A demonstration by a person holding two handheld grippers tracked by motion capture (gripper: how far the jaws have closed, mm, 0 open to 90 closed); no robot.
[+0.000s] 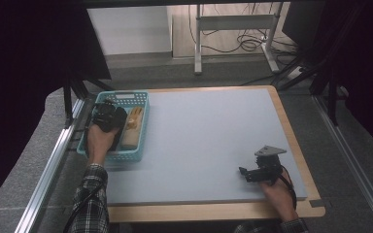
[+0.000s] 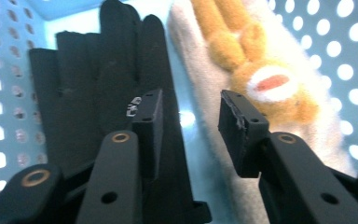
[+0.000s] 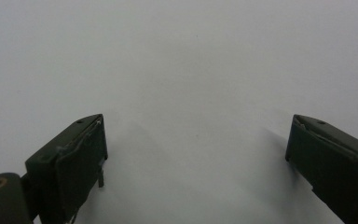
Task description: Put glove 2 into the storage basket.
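At the table's (image 1: pixel 209 141) far left corner stands a turquoise basket (image 1: pixel 143 127) holding a black glove (image 2: pixel 98 84) beside a cream plush glove (image 2: pixel 242 60). Left gripper (image 2: pixel 190 122) hovers spread, empty, above them. Right gripper (image 3: pixel 196 140), spread wide, rests near the near right corner.

Black glove (image 2: pixel 98 88) lies flat in the turquoise perforated basket (image 1: pixel 143 127), along its left wall, fingers toward the far wall. Just beside it, on the right, lies a cream fleece glove (image 2: pixel 223 93) w/ orange fingers and a white-and-red patch. The basket sits at the worktop's far-left corner.
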